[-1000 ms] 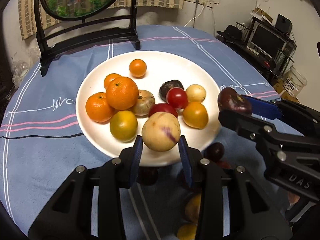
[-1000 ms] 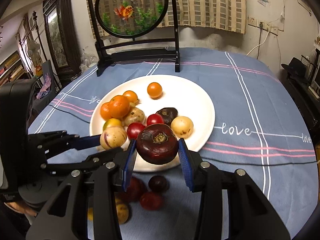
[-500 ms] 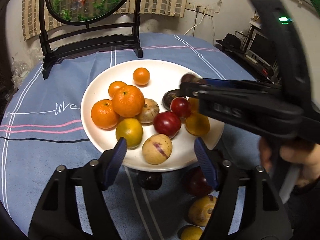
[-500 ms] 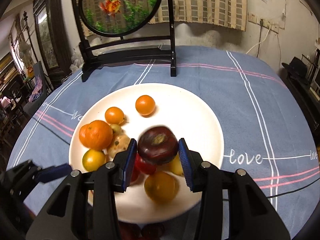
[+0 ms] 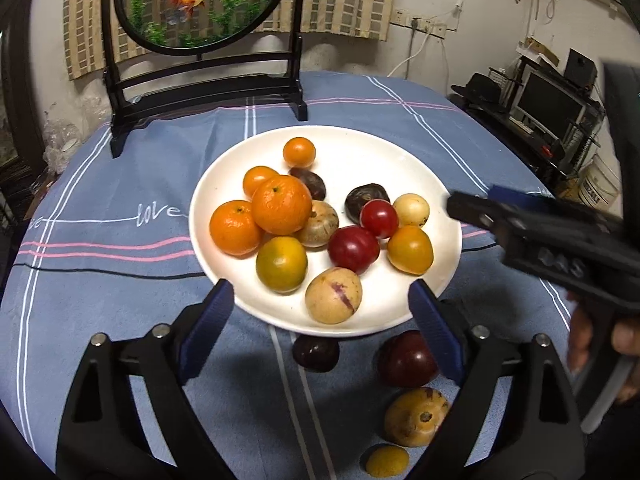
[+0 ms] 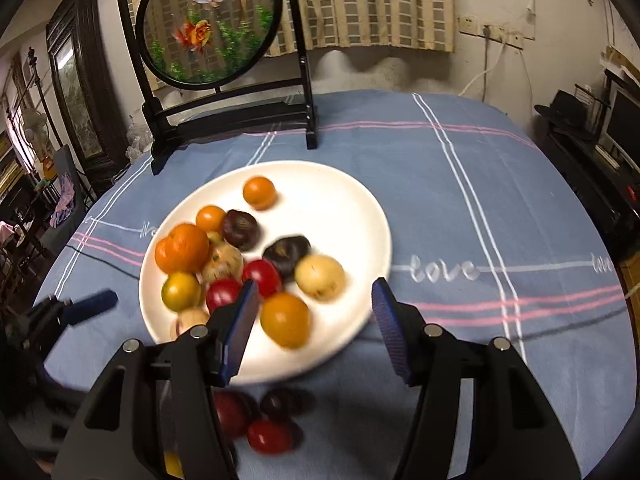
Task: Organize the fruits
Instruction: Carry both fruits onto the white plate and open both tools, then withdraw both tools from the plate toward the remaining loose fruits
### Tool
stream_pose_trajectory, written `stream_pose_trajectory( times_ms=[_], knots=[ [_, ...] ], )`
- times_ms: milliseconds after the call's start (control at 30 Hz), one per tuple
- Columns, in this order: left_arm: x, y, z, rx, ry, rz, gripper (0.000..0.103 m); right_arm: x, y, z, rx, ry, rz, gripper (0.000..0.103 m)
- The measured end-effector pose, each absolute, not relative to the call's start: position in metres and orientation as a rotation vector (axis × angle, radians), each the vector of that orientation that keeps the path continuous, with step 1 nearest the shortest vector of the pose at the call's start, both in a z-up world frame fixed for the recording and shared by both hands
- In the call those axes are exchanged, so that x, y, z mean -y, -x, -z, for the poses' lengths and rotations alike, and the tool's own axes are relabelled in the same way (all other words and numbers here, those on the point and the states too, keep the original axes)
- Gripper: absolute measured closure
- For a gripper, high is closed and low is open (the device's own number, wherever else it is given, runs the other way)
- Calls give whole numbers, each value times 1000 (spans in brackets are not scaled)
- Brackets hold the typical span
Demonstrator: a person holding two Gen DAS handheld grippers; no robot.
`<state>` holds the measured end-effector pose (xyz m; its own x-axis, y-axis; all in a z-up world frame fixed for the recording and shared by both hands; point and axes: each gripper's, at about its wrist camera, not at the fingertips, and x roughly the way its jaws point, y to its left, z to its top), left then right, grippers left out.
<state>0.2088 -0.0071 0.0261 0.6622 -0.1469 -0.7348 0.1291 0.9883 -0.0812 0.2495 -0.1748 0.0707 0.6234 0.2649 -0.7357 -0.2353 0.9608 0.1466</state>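
Note:
A white plate on the blue tablecloth holds several fruits: oranges, red plums, dark purple fruits, and a pale striped fruit. The plate also shows in the right wrist view, with a dark purple fruit beside the oranges. My left gripper is open and empty at the plate's near rim. My right gripper is open and empty above the plate's near right part. Loose fruits lie on the cloth in front: a dark one, a red one, a yellow one.
A black stand with a round goldfish panel stands at the table's far side. More loose red and dark fruits lie under my right gripper. A desk with a monitor stands off the table to the right.
My right gripper opened and let go of the dark purple fruit, which now lies on the plate beside the oranges. My left gripper opened wider and drew back from the pale striped fruit.

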Motion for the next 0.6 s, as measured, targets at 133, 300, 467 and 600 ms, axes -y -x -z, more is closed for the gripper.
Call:
stream_pose_trajectory(
  times_ms=[133,300,467,600],
  knots=[
    [7,-199,-29,-831,14,138,9,187,-226,-71,-842,-59,-286,44],
    [11,-180,-30,-838,-9,118,8,200,-197,-70,-822,-78,-293,43],
    [8,-156,-27,-845,-8,98,7,209,-170,-64,-822,-95,-296,39],
    [9,-138,-17,-871,-6,106,7,210,-151,-57,-829,-74,-297,39]
  ],
)
